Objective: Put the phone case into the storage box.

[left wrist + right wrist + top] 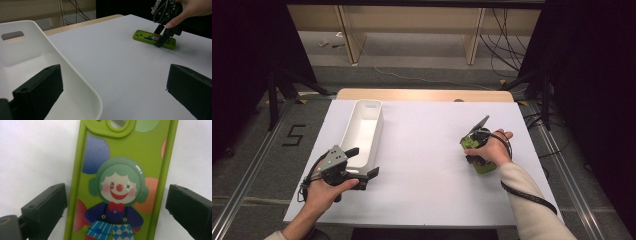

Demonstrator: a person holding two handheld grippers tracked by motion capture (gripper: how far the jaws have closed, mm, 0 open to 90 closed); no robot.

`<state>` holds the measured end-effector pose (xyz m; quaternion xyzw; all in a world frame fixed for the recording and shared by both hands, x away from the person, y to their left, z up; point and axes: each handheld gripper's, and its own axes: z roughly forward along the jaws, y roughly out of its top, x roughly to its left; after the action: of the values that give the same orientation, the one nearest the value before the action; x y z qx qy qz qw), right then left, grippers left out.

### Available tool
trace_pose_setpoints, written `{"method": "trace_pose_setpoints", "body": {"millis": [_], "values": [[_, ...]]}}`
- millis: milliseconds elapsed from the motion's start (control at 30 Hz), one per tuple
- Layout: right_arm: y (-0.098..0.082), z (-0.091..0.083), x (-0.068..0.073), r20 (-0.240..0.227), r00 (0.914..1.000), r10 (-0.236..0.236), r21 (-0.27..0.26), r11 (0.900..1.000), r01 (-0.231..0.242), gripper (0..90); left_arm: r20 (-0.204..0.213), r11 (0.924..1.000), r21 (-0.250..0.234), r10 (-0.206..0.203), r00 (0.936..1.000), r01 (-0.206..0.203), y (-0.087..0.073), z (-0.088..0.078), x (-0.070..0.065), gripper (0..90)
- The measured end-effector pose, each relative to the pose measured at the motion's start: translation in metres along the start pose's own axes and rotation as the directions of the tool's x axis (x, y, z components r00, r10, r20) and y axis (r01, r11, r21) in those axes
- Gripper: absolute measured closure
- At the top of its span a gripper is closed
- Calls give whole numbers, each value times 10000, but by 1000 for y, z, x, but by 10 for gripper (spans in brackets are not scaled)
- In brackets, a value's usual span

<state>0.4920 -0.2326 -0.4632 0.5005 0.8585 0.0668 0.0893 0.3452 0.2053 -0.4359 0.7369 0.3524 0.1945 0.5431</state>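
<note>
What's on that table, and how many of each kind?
White bin: 1
Green phone case: 1
Hand-held grippers: 2, left and right
Total: 4

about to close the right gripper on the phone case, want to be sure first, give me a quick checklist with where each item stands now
1. Right gripper jaws open: ok.
2. Jaws straddle the green phone case, one each side of its long edges: ok.
3. Case lies flat on the table, clown picture up: ok.
4. Jaws low enough to catch the case's edges: cannot tell.
5. White bin looks empty, ready to receive: ok.
6. Left gripper open, near the bin's close end, away from the case: ok.
</note>
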Motion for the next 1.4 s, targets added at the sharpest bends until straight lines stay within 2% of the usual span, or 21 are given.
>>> {"method": "trace_pose_setpoints", "body": {"millis": [333,600,833,1400], "values": [[0,0,0,-91,9994,349,97,9993,-348,55,1,10000,-9,-11,10000,11,0,0,0,1],[1,0,0,-232,9988,434,227,9988,-428,80,3,10000,-10,-20,10000,20,0,0,0,1],[2,0,-2,-295,9990,338,292,9990,-329,85,5,10000,-5,-14,10000,14,0,0,0,2],[3,-1,-2,-533,9976,437,316,9986,-421,139,0,10000,3,-2,10000,2,0,0,0,2]]}}
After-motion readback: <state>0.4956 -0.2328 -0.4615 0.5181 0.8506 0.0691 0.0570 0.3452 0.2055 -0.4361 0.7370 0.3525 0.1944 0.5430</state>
